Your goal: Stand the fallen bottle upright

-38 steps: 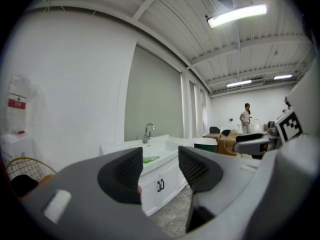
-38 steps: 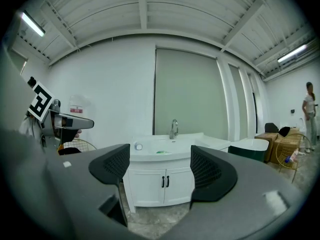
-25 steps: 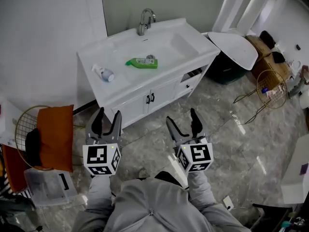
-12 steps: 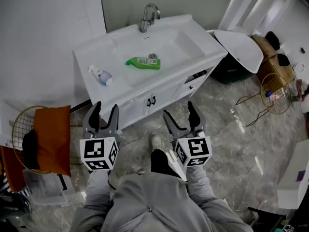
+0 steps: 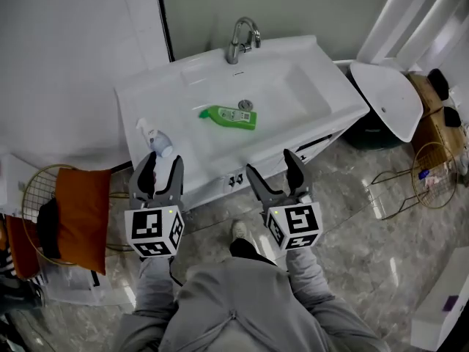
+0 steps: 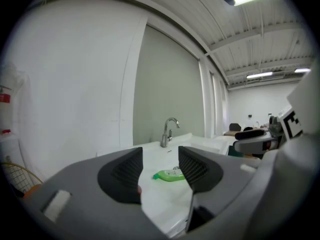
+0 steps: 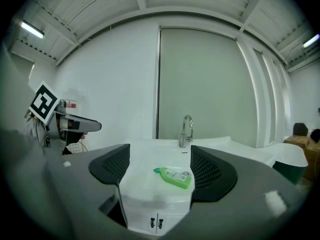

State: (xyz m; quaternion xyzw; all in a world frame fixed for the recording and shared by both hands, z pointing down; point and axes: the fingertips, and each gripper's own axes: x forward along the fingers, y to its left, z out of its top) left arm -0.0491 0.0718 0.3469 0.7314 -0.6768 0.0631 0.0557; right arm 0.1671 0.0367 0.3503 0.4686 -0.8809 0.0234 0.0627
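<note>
While the green bottle (image 5: 229,116) lies flat on its side, nothing of the task is done. It rests in the shallow white sink (image 5: 293,86), just in front of the faucet (image 5: 242,39) and right beside the drain (image 5: 245,105), with its capped end pointing left and its label facing up.

Both grippers are well short of it, on the near side of the cabinet front. The left gripper (image 5: 163,160) hangs near the left part of the desk (image 5: 132,97), and its jaws stand at a narrow gap with nothing between them. The right gripper (image 5: 272,163) hangs below the sink's near edge, its jaws spread wider and also empty. In the left gripper view the bottle (image 6: 170,174) shows through the gap between the jaws. In the right gripper view it (image 7: 173,176) lies far ahead between them.

A small white pump bottle (image 5: 156,139) appears to stand on the desk near the left gripper; it does not look fallen.

By my judgement the whole job remains: reaching over the sink's edge, closing on the green bottle, tipping it onto its base and letting go.
</note>
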